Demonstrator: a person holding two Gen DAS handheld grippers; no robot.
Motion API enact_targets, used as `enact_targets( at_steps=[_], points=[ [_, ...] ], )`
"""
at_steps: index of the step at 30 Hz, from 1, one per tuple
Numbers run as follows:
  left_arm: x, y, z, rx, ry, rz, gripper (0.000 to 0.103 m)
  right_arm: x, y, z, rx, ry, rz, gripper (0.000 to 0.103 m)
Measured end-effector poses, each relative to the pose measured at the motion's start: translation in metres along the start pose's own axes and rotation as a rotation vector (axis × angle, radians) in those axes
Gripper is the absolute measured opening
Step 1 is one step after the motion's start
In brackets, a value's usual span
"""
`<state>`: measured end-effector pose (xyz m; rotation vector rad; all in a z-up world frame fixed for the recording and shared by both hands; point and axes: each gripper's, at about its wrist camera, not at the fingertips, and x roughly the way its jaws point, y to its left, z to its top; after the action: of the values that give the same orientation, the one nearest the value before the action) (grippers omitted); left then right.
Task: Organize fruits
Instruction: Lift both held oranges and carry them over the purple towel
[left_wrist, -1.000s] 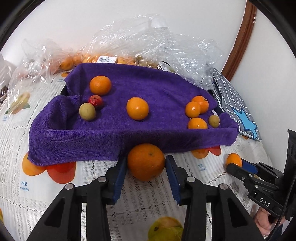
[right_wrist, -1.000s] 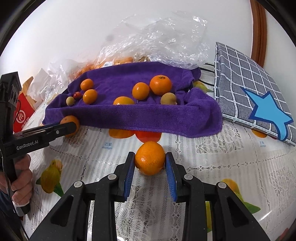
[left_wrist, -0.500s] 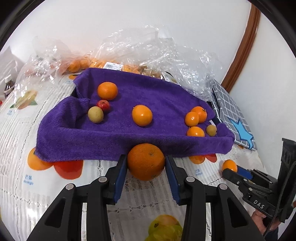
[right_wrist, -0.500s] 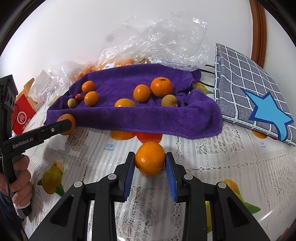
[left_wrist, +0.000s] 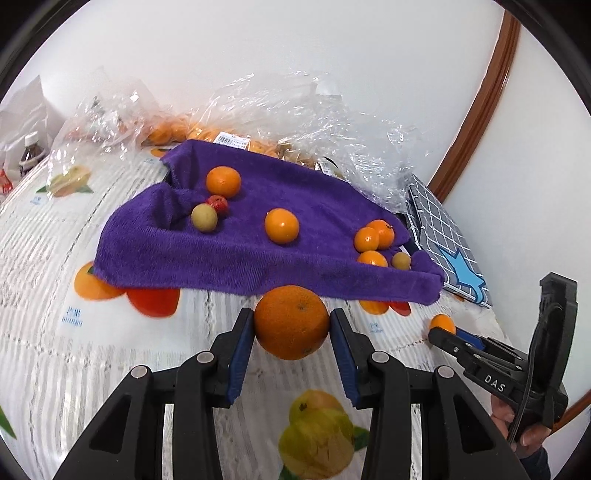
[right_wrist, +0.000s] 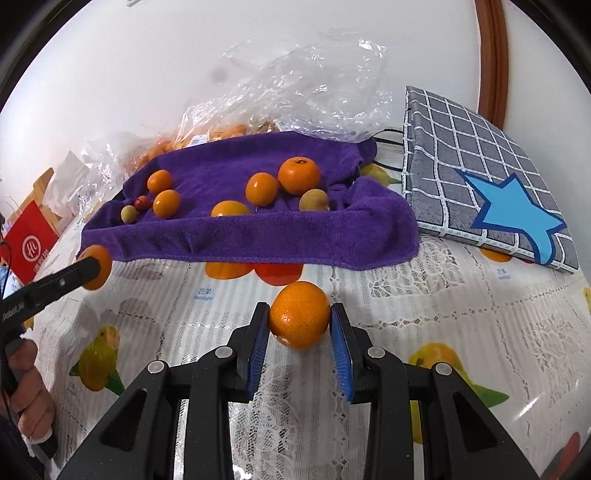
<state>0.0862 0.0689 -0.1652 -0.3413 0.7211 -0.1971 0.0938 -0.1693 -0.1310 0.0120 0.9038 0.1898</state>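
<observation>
Left tongs: I am gripping a large orange (left_wrist: 291, 322) in the left gripper (left_wrist: 291, 325), both blue pads pressing its sides, just in front of the near edge of the purple towel (left_wrist: 236, 266).
Right tongs: I am holding a smaller orange (right_wrist: 299, 314) in the right gripper (right_wrist: 300, 321), clamped the same way, above the lace tablecloth (right_wrist: 443, 332) and just short of the towel's front hem.
Already on the towel: I am counting about eight fruits there; one group of oranges and a small greenish fruit (left_wrist: 401, 260) is sitting at its right end, and an orange, a small red fruit (left_wrist: 218, 202) and a greenish one (left_wrist: 204, 218) at its left.
Left to do: I am judging that both held oranges are waiting to be set down on the towel.
Unclear: I am seeing more oranges inside the plastic bags (left_wrist: 295, 110) behind; whether they belong to the job, I cannot tell.
</observation>
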Motion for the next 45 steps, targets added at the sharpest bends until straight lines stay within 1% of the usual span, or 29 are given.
enact_targets(
  at_steps=[2, 6, 12, 18, 25, 31, 37, 45],
  points=[
    [-0.004, 0.002, -0.003, -0.006, 0.001, 0.0, 0.04, 0.0, -0.001, -0.001, 0.027, 0.018, 0.018, 0.033],
    [-0.012, 0.007, -0.008, -0.027, -0.012, 0.01, 0.04, -0.007, 0.0, -0.003, 0.032, 0.021, 0.018, 0.033],
    [-0.019, 0.015, -0.009, -0.075, -0.001, 0.048, 0.04, -0.032, -0.003, 0.009, 0.036, -0.01, 0.031, 0.033],
    [-0.038, 0.013, 0.002, -0.093, -0.03, 0.072, 0.04, -0.054, -0.003, 0.025, 0.015, -0.046, 0.024, 0.033],
    [-0.059, 0.013, 0.033, -0.095, -0.081, 0.102, 0.04, -0.064, -0.008, 0.049, -0.003, -0.083, 0.015, 0.033],
    [-0.063, 0.019, 0.064, -0.104, -0.113, 0.121, 0.04, -0.059, -0.007, 0.072, -0.019, -0.105, 0.016, 0.033],
    [-0.057, 0.019, 0.095, -0.088, -0.139, 0.123, 0.04, -0.048, -0.002, 0.098, -0.04, -0.119, 0.013, 0.033],
    [-0.037, 0.028, 0.129, -0.079, -0.134, 0.123, 0.04, -0.022, 0.002, 0.136, -0.052, -0.135, 0.018, 0.033]
  ],
)
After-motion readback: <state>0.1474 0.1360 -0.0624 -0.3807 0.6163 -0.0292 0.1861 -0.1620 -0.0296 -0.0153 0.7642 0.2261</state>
